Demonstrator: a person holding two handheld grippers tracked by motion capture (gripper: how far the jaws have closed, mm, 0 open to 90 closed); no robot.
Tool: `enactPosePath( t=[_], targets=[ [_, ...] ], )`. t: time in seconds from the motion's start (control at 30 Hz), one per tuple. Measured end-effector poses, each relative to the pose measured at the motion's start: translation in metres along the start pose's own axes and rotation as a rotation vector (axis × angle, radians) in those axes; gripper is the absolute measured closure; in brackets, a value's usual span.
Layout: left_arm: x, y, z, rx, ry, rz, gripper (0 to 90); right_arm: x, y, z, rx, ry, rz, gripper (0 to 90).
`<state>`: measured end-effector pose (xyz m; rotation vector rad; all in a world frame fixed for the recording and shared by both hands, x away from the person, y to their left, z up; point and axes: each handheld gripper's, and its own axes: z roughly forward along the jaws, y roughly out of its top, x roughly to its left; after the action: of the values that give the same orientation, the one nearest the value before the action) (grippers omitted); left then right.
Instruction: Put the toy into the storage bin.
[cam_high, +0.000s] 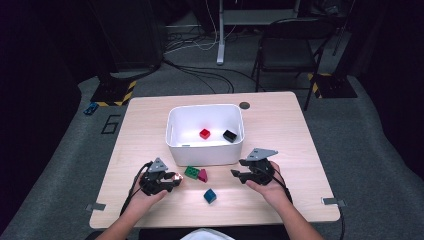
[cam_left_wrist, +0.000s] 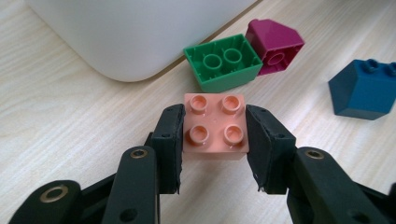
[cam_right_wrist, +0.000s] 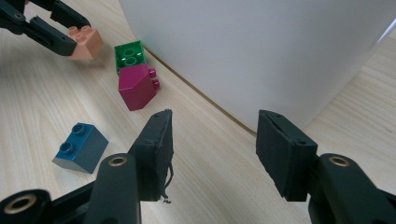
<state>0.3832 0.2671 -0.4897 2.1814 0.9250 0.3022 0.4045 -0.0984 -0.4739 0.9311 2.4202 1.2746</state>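
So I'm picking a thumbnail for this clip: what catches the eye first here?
The white bin mid-table stands out brightly, with a red brick and a black brick inside. In front of it, the left tongs clamp a peach brick, beside loose green, magenta and blue bricks; the right tongs gape open.

A peach brick (cam_left_wrist: 215, 127) is seen between black jaws; green (cam_left_wrist: 223, 63), magenta (cam_left_wrist: 274, 45) and dark blue (cam_left_wrist: 365, 89) bricks are seen on pale wood-grain table (cam_left_wrist: 56, 116), beside a white bin (cam_high: 204, 134).
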Motion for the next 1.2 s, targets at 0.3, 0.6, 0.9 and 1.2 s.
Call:
enactPosePath(
  t=[0.3,0.6,0.9,1.2],
  targets=[
    [0.004,0.013,-0.022,-0.046,-0.021,-0.025,58.7,0.0,0.0,0.001,0.003,0.003,-0.001,45.9],
    [0.009,0.03,-0.04,-0.065,-0.006,-0.011,58.7,0.0,-0.001,0.001,0.007,0.002,0.003,45.9],
    [0.015,0.051,-0.059,-0.083,-0.001,-0.007,58.7,0.0,-0.002,0.003,0.011,0.002,0.0,45.9],
    [0.016,0.076,-0.08,-0.093,-0.027,0.015,58.7,0.0,-0.002,0.003,0.015,0.004,-0.006,45.8]
  ],
)
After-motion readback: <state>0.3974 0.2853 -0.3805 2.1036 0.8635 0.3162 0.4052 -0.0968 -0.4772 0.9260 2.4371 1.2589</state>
